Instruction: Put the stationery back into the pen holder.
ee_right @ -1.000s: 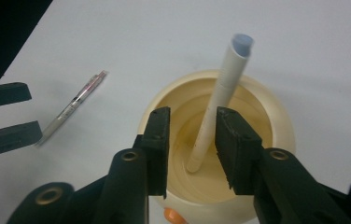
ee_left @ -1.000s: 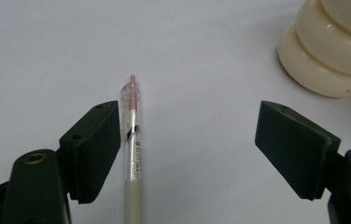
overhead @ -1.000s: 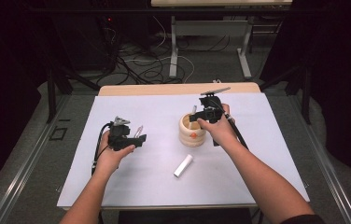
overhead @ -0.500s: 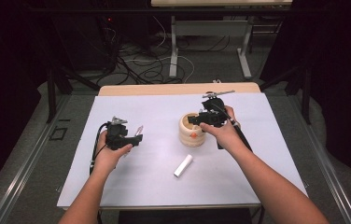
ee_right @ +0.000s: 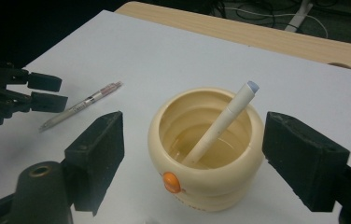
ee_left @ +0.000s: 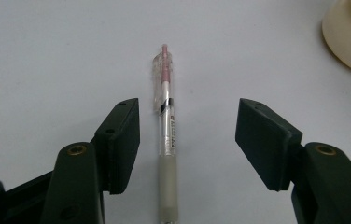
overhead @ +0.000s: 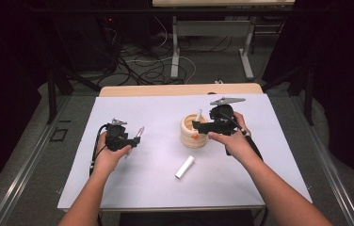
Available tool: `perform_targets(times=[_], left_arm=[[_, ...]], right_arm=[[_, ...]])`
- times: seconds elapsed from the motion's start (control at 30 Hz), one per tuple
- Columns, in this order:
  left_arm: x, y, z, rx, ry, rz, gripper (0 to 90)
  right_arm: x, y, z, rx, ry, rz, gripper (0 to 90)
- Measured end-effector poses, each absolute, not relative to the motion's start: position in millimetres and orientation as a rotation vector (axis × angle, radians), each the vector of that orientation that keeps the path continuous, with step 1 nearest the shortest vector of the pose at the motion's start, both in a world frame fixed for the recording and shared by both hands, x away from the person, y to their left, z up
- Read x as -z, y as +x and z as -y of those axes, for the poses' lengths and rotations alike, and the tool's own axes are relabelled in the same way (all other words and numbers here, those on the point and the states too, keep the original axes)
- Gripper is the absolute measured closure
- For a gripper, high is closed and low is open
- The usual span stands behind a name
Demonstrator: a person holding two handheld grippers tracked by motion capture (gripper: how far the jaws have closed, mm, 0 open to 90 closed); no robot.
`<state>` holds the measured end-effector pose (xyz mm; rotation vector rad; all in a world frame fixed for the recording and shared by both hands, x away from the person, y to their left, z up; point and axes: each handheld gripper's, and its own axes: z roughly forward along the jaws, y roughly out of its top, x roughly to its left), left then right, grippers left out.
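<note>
High view: white, matte worktop [overhead: 142, 188], rectangular, with a strip of pale wood showing along the far edge. Left hand-held gripper [overhead: 135, 140] held low over the left half, just over a slim clear pen [overhead: 139, 134]. Right hand-held gripper [overhead: 197, 125] at the near-right side of a squat, cream-coloured, round-bellied pot [overhead: 190, 134] with a small orange dot on its wall. Short white cylinder [overhead: 184, 166], probably a cap though too small to tell, lying alone nearer the front edge, well apart from both. Wide bare sheet in front and to the right; dark floor and cables beyond the far edge.

Left gripper view: pen [ee_left: 166, 135] lying flat between the two black, blocky jaws, clear barrel, pinkish tip end pointing away, frosted grip nearest. Jaws apart and just been closing in, pads not yet touching the barrel, left one nearer it. Curved cream base of the pot [ee_left: 348, 39] at the top right corner.

Right gripper view: pot [ee_right: 206, 149] glossy, ribbed inside, open-topped, set between widely parted jaws that have just been opening, neither pad touching it. White marker [ee_right: 220, 126] leaning inside, blue-grey end above the rim. Pen [ee_right: 82, 105] and the left hand-held gripper [ee_right: 52, 93] farther off to the left, open sheet between.
</note>
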<state>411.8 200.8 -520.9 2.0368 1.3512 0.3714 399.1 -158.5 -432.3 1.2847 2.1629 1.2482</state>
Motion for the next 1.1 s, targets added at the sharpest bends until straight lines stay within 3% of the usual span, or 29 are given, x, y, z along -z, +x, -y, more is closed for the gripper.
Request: perform_targets(times=[0.63, 1.1], left_arm=[[524.6, 418.6, -199.6, -0.321, 2.097, -1.403, 53.0], [520.8, 431.0, -194.2, -0.289, 2.24, -1.395, 59.6]], right_arm=[[439.0, 365.0, 184.2, -1.283, 1.266, -2.124, 17.7], [453.9, 350.4, 208.0, -1.318, 1.342, -2.094, 17.9]])
